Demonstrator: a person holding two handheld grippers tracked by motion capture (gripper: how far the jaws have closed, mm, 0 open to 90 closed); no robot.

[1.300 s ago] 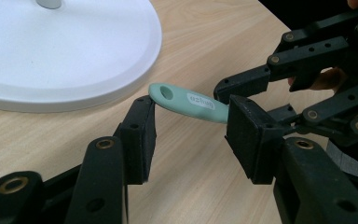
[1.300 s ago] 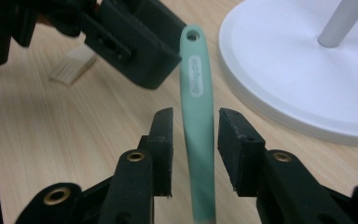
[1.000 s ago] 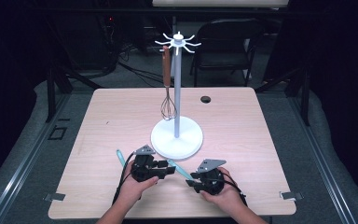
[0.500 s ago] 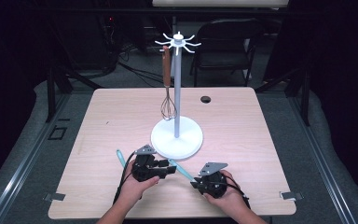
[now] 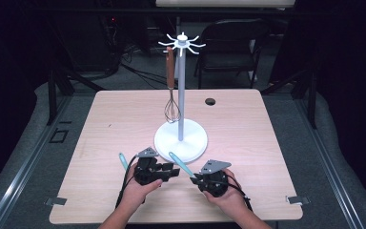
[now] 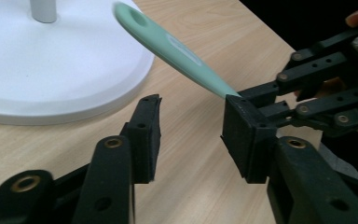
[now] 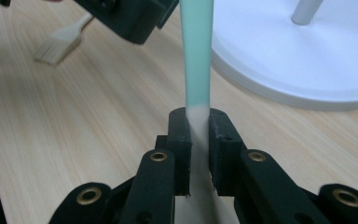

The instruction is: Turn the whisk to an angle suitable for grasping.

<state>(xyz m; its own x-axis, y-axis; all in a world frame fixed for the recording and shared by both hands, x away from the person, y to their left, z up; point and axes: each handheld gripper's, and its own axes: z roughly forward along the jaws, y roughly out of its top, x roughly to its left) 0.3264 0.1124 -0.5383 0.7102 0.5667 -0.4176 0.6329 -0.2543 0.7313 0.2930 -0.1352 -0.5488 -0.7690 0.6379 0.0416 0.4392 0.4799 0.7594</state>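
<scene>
Nearest the person, the right hand-held gripper (image 7: 198, 126) has just been closing and now pinches the pale end of a mint-green utensil handle (image 7: 196, 56) between its pads. From that grip the handle's long axis rises off the worktop (image 5: 248, 124) and slants away toward the white stand (image 5: 181, 140), its free tip with the hanging hole over the base rim. The left hand-held gripper (image 6: 191, 130), just beside it, has been narrowing too, but its jaws stand apart with nothing between them. Farther off, a whisk (image 5: 171, 107) hangs from the stand's top hooks, which I judge to be where this handle is meant to go.
</scene>
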